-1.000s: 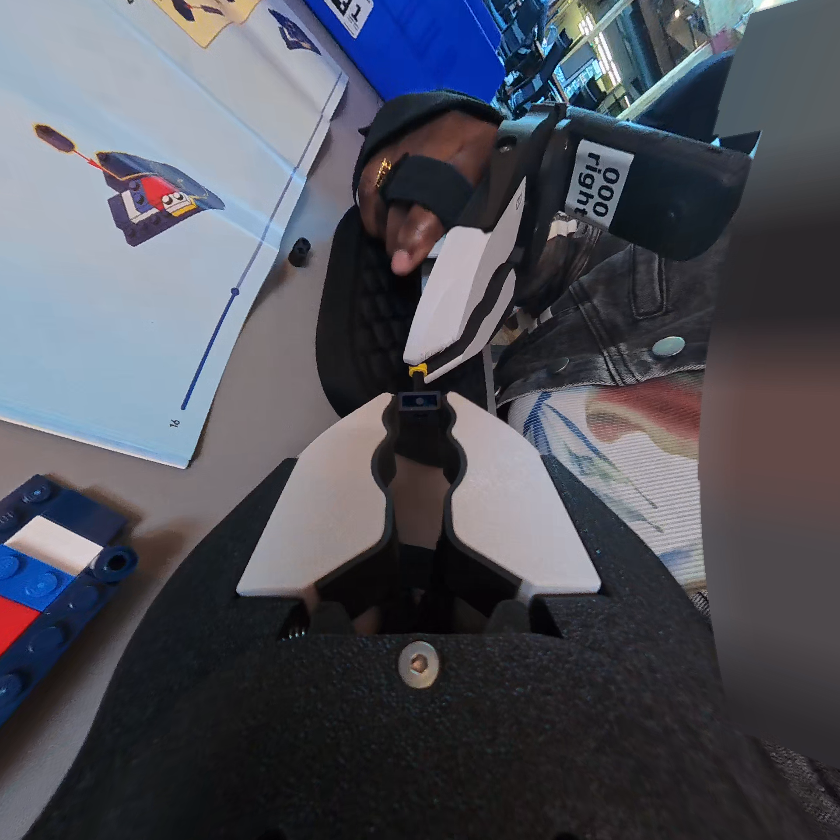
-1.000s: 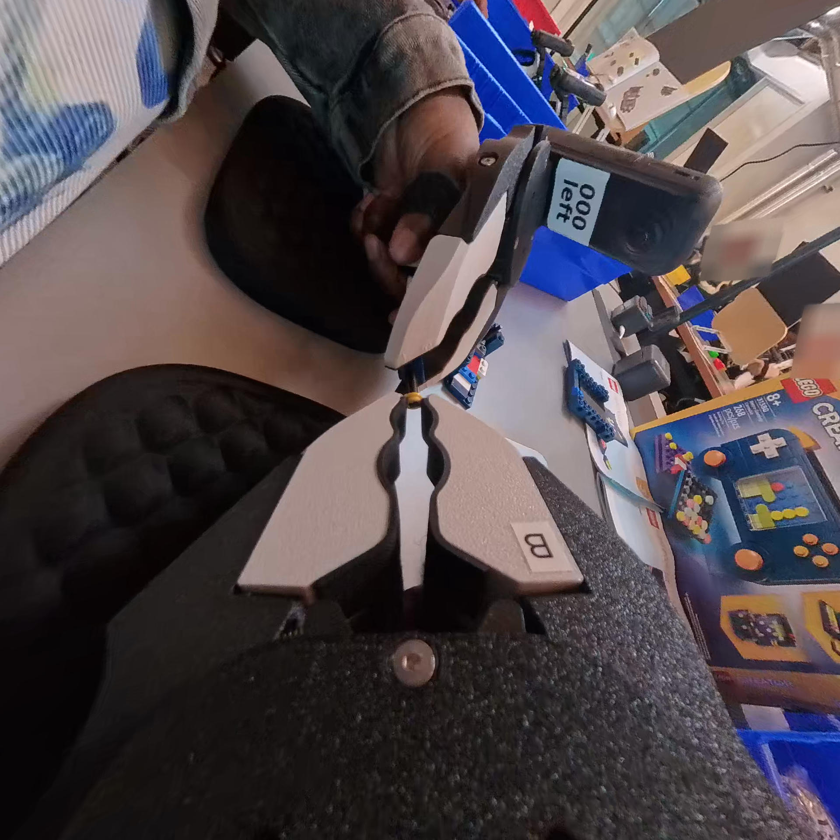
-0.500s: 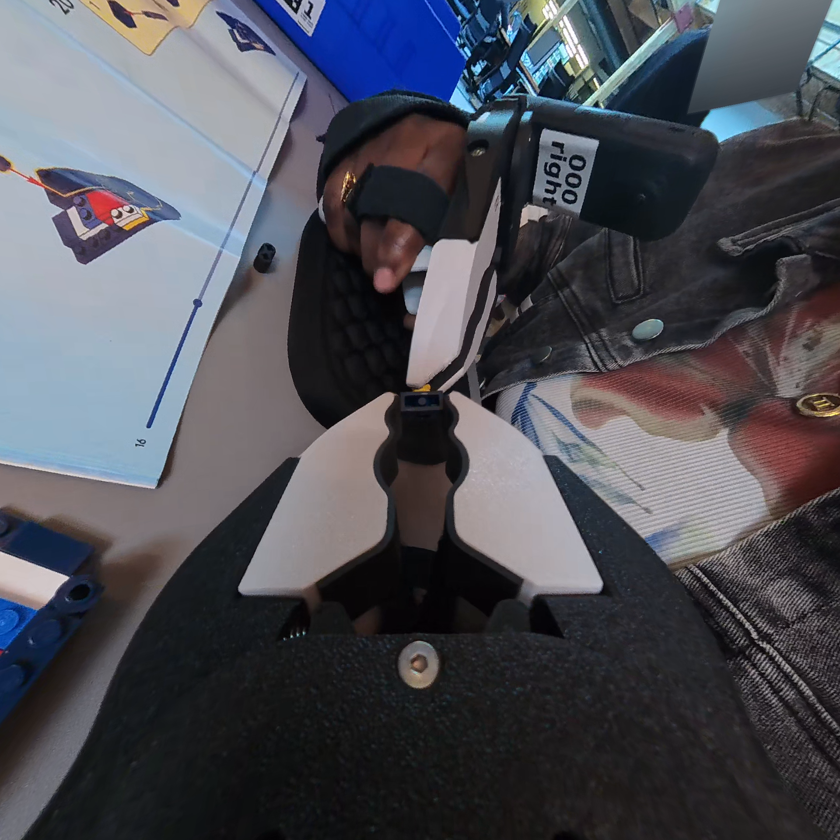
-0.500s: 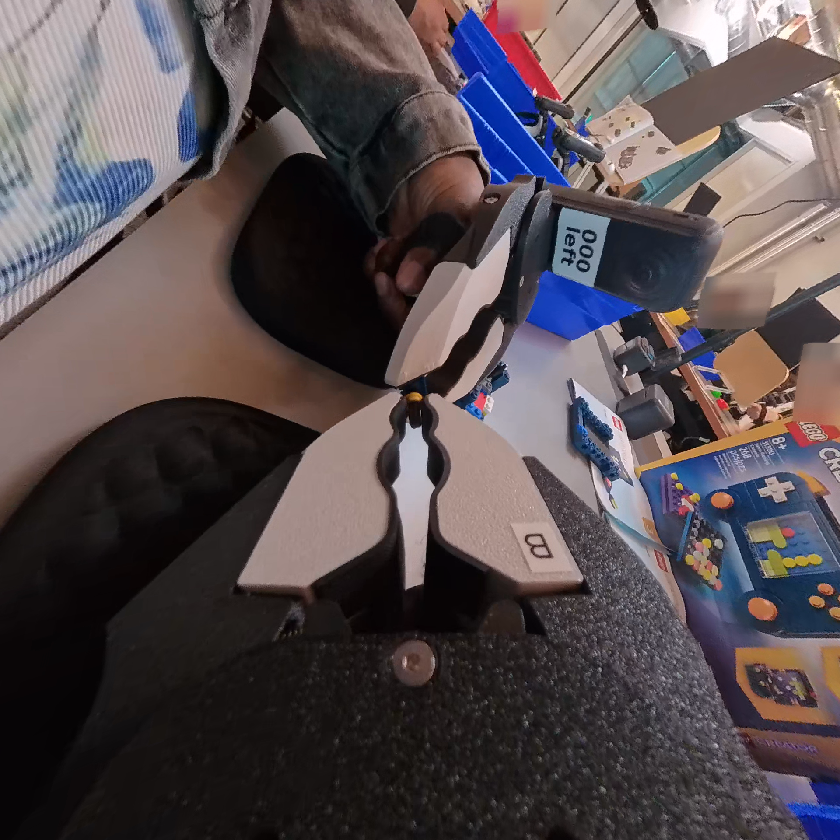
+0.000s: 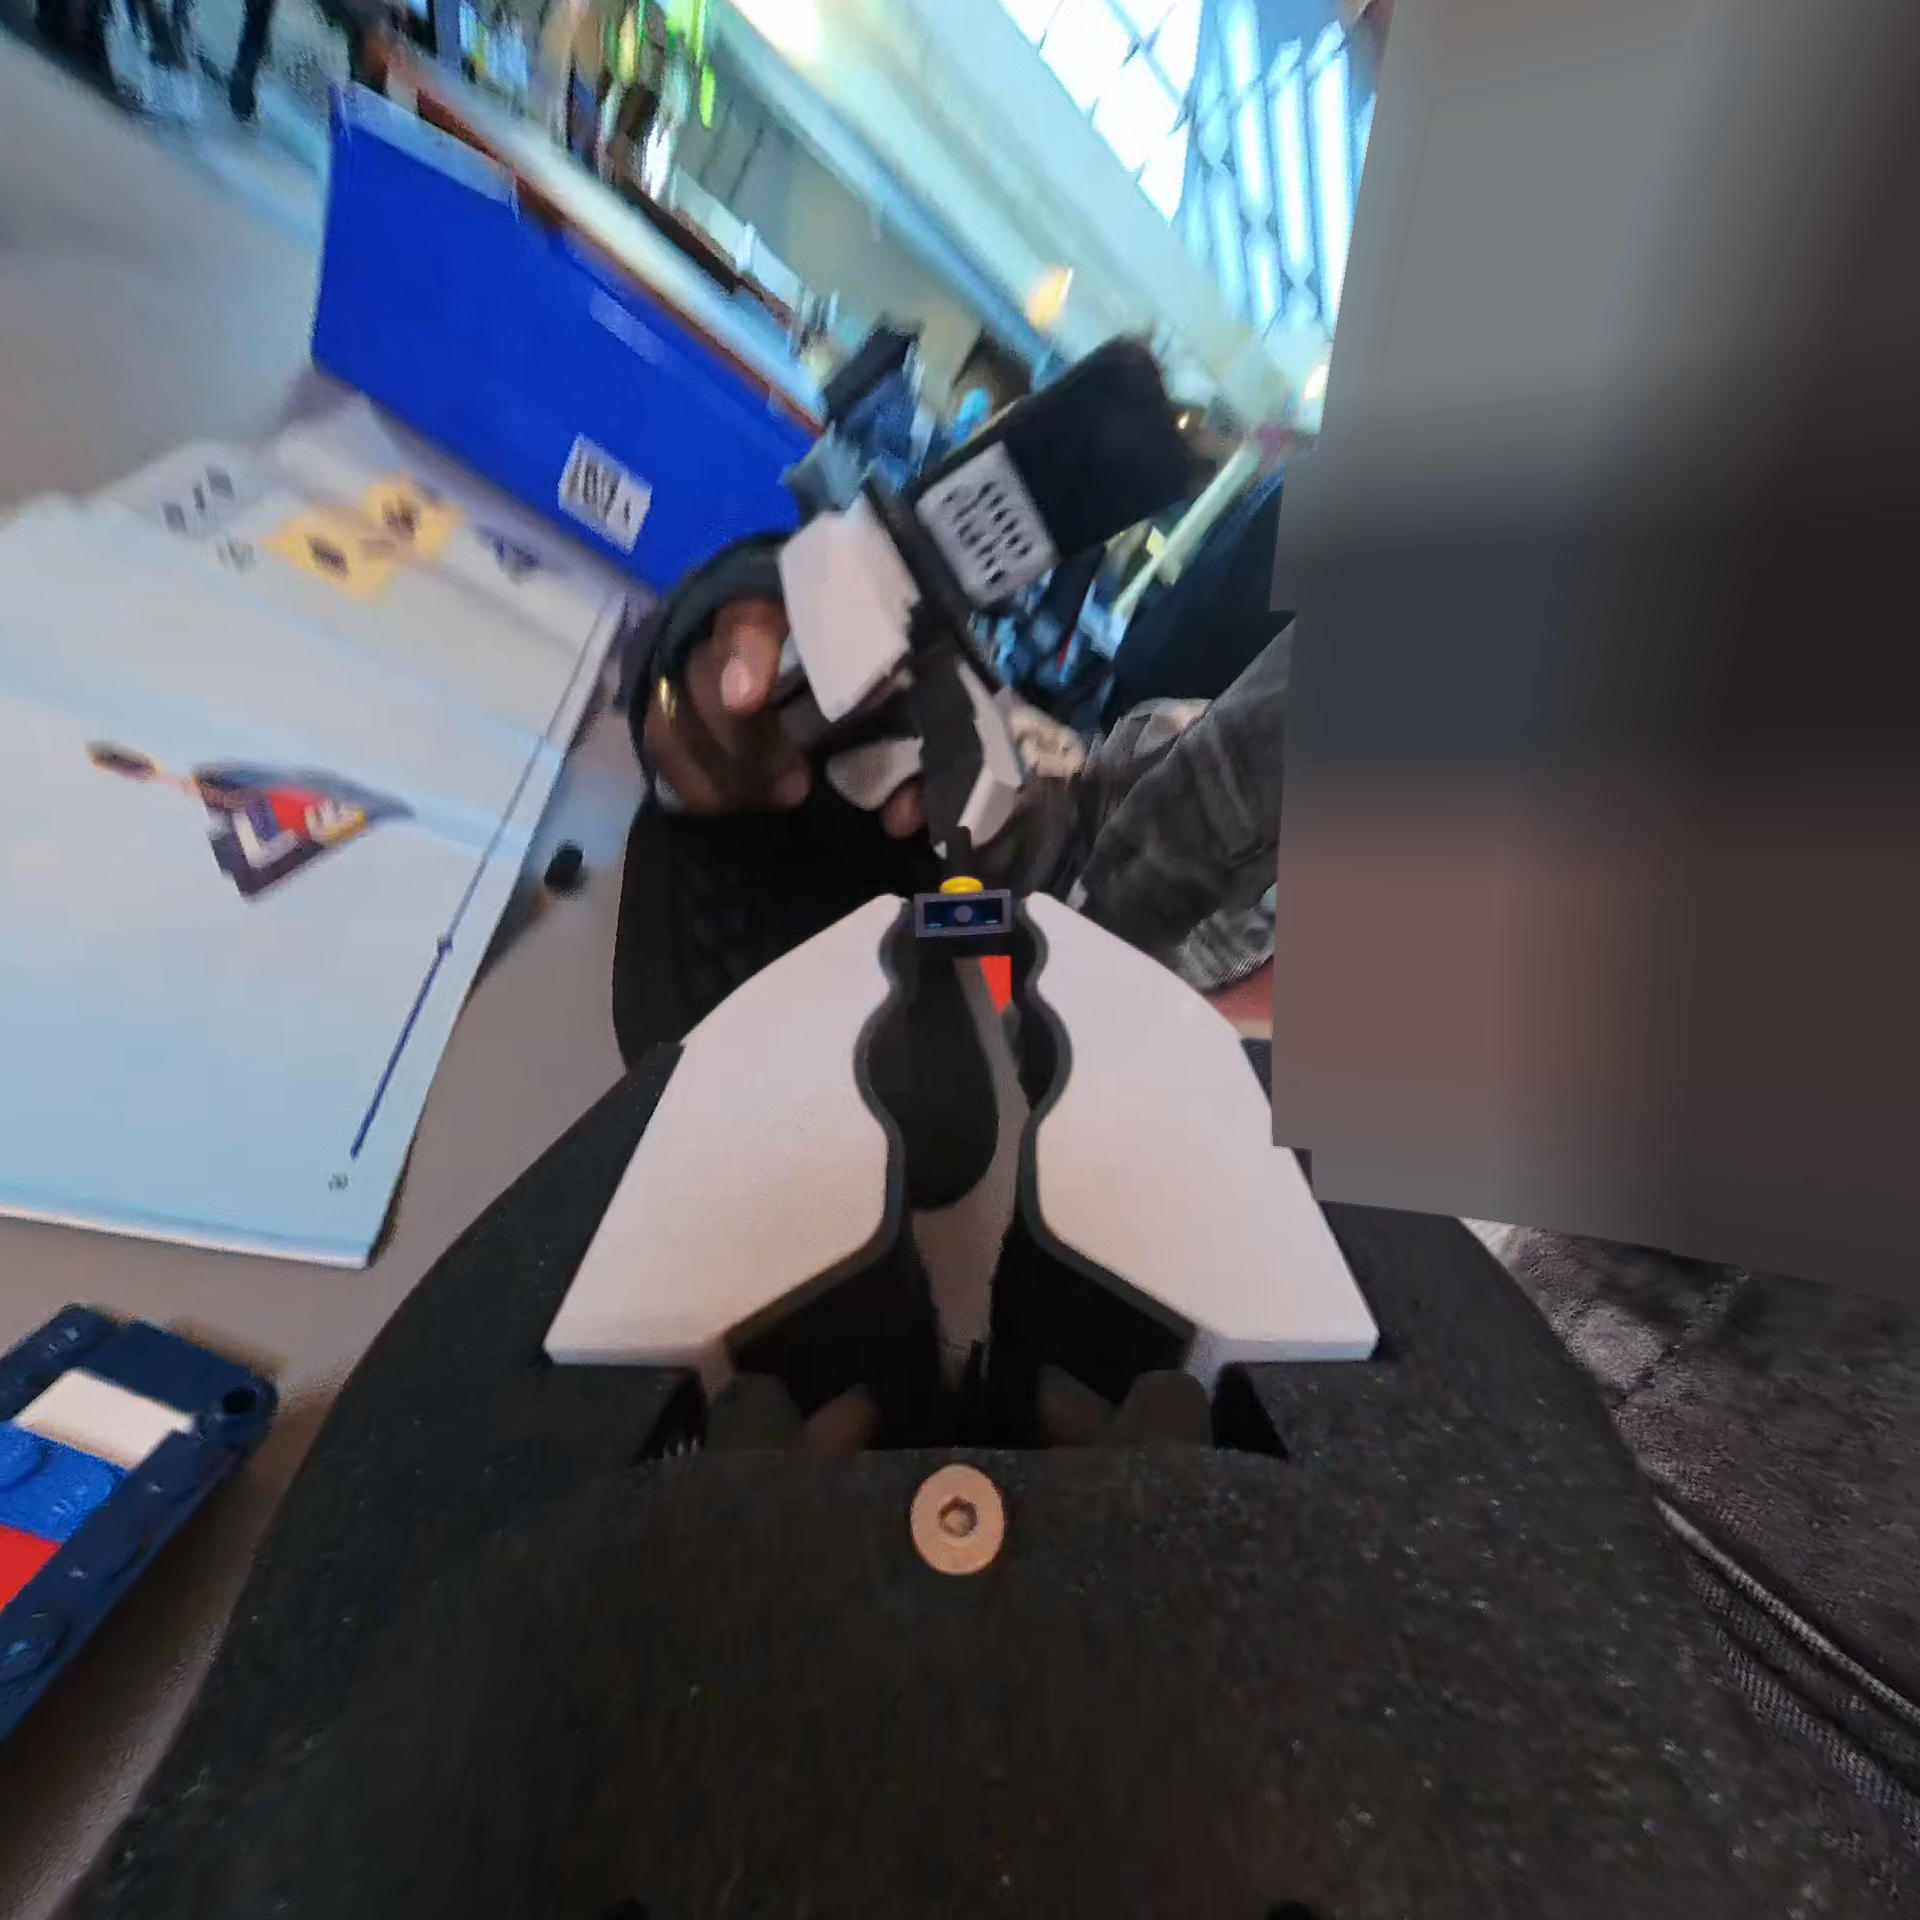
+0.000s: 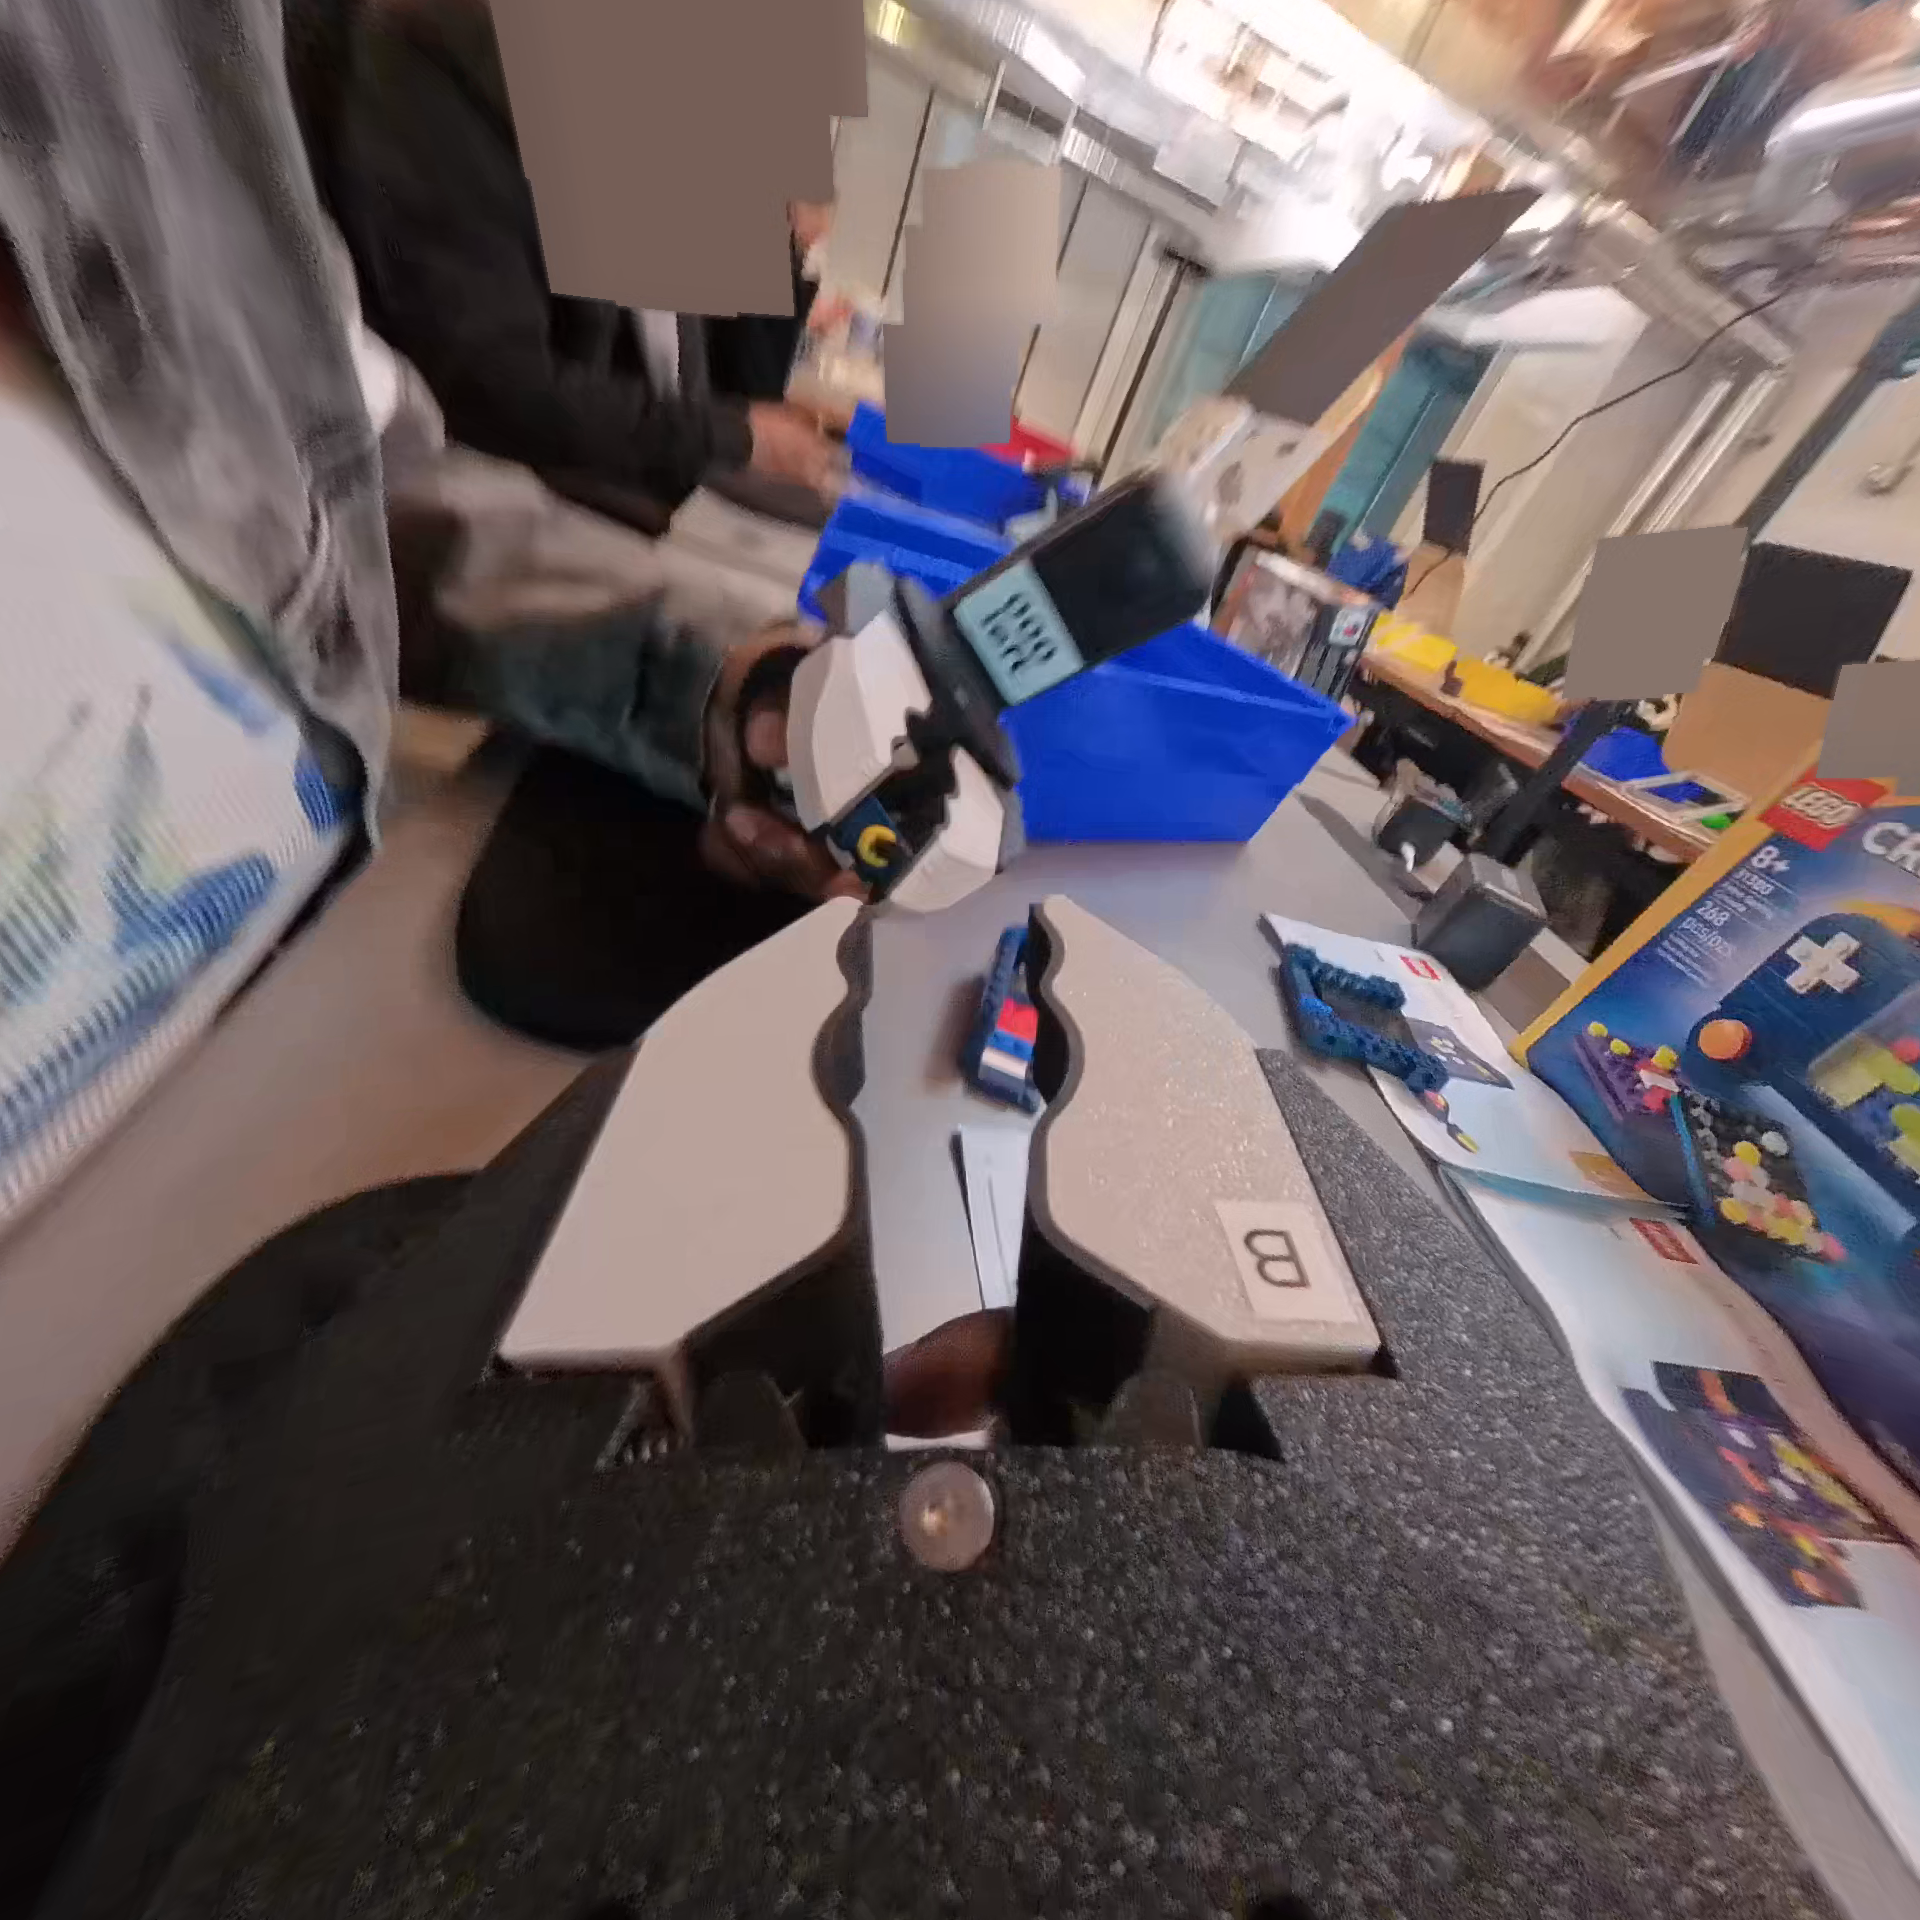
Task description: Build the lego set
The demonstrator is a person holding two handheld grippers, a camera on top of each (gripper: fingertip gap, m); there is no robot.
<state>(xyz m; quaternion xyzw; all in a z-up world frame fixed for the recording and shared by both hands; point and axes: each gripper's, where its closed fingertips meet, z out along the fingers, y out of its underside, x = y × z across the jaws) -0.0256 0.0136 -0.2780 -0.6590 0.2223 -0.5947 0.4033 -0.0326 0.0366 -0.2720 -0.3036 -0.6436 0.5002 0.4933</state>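
My left gripper (image 5: 961,935) is shut on a small dark blue brick (image 5: 961,916), pinched between both fingertips. A small yellow piece (image 5: 958,885) sits on the brick's far side. The right wrist view shows this gripper (image 6: 883,862) held above the table, with the blue brick (image 6: 854,821) and the yellow clip-shaped piece (image 6: 879,847) on it. My right gripper (image 6: 948,920) is open, with nothing between its fingers. It stands a short way back from the left gripper. The left wrist view shows it (image 5: 935,800) blurred, just beyond the brick.
A blue, red and white plate assembly (image 6: 1003,1029) lies on the grey table (image 6: 1143,894) under my right fingers, and also shows in the left wrist view (image 5: 94,1455). Around it are an instruction booklet (image 5: 260,883), a blue bin (image 6: 1164,748), a blue frame (image 6: 1351,1013), a set box (image 6: 1766,1039) and a black pad (image 6: 582,935). My two grippers' fingertips are within a few centimetres of each other.
My right gripper was shut on the yellow piece, pressing it against the blue brick. It has now opened and drawn back, leaving the yellow piece on the brick held by my left gripper. Both views swung upward.
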